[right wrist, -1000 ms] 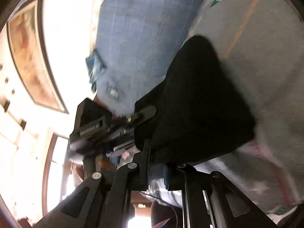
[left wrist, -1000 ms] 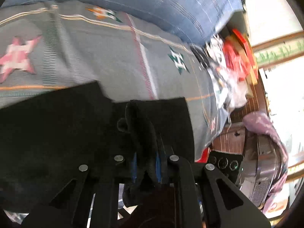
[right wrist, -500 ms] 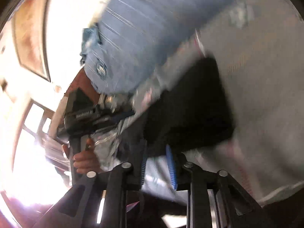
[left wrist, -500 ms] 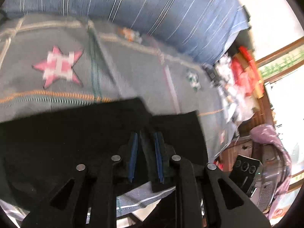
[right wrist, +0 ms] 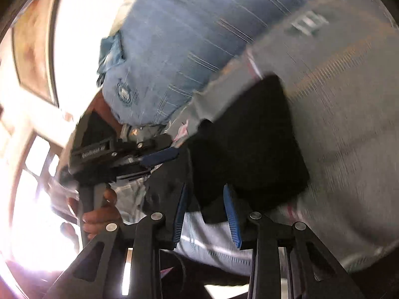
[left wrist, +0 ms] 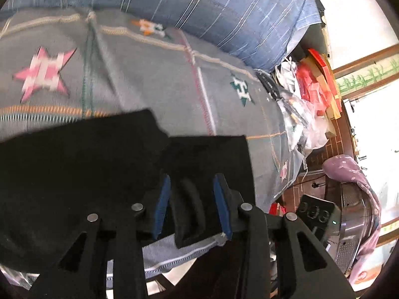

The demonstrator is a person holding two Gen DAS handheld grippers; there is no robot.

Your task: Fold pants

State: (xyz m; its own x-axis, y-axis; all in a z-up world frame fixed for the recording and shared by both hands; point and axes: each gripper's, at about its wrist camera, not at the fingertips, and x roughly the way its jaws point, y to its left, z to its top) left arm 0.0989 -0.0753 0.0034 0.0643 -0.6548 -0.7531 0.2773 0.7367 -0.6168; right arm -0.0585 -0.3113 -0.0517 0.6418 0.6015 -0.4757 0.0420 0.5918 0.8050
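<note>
The black pants [left wrist: 74, 164] lie folded on the grey patterned bedspread [left wrist: 149, 79], near its front edge. My left gripper [left wrist: 190, 191] is open, its blue pads either side of a raised fold of the pants without pinching it. In the right wrist view the pants [right wrist: 251, 149] lie as a dark block on the bedspread [right wrist: 349, 99]. My right gripper [right wrist: 207, 206] is open over the pants' near edge. The left gripper [right wrist: 159, 155] shows there too, open, held by a hand.
A blue striped bolster [left wrist: 199, 7] lies along the far side of the bed, also in the right wrist view [right wrist: 187, 37]. Beyond the bed's right end sit plastic bags and red items [left wrist: 306, 84], a purple cloth [left wrist: 349, 172] and a metal appliance [left wrist: 346, 224].
Both grippers were shut on the pants a second ago; both have opened and let the cloth go. The pants now rest on the bedspread.
</note>
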